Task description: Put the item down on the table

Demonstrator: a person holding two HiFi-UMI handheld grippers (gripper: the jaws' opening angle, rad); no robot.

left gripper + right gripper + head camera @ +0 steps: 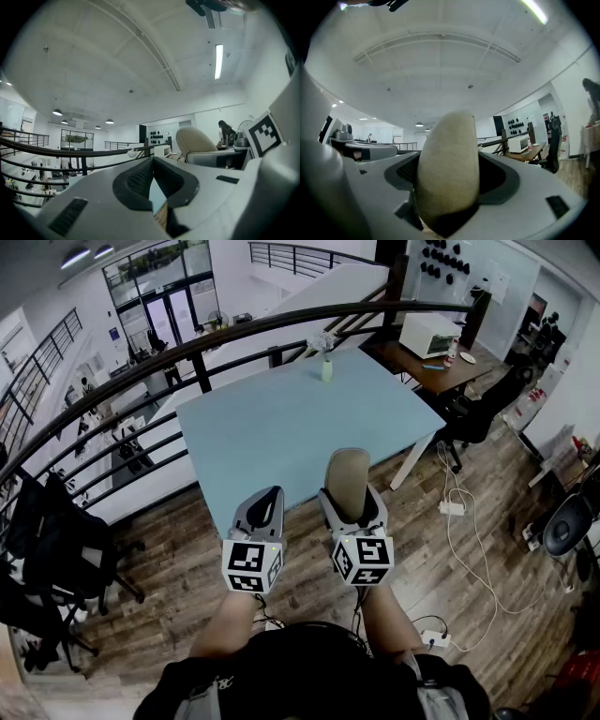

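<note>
Two hand-held grippers show in the head view, each with one cube of black-and-white square markers: the left hand-held gripper (pixel 270 495) has its jaws drawn together with nothing in them, and the right hand-held gripper (pixel 352 495) is clamped wide on the single beige oval item (pixel 349 472). The item stands on end in those jaws, over the near edge of the one light blue table (pixel 281 427), where one small pale bottle (pixel 326 371) stands at the far edge. Only the right gripper view shows the item's grainy surface filling the gap between the jaws, while the left gripper view shows it from the side.
</note>
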